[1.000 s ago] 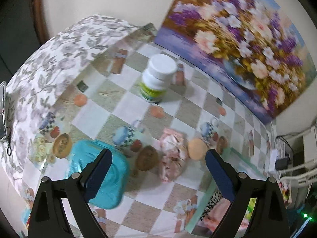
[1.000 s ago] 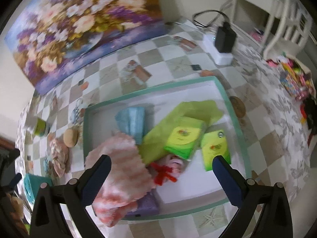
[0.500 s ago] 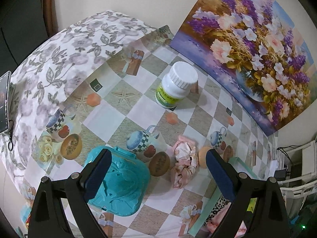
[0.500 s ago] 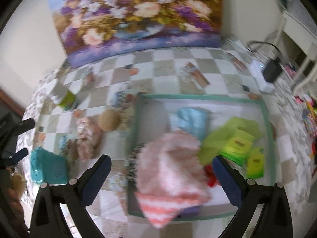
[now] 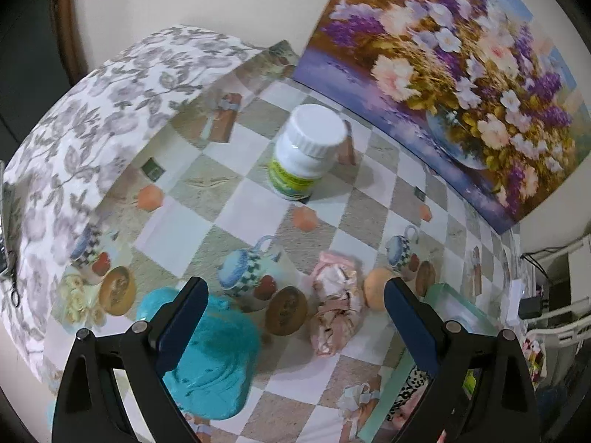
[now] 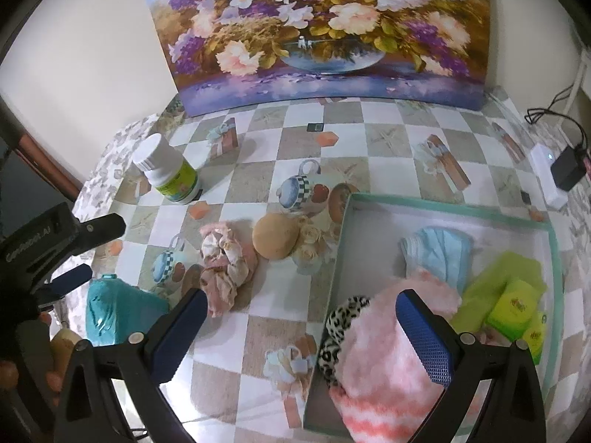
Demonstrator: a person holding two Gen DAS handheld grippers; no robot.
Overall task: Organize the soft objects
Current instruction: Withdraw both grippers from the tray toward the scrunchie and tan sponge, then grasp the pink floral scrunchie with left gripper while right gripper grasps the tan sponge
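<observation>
Both grippers agape – left gripper (image 5: 293, 304), right gripper (image 6: 301, 319) – pink scrunchie (image 6: 226, 264) beside tray rim (image 6: 338, 243).

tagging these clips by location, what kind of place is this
Most likely a home, a table against a wall: a patterned tablecloth, a flower painting leaning behind it, and a charger plugged in at the side.
</observation>
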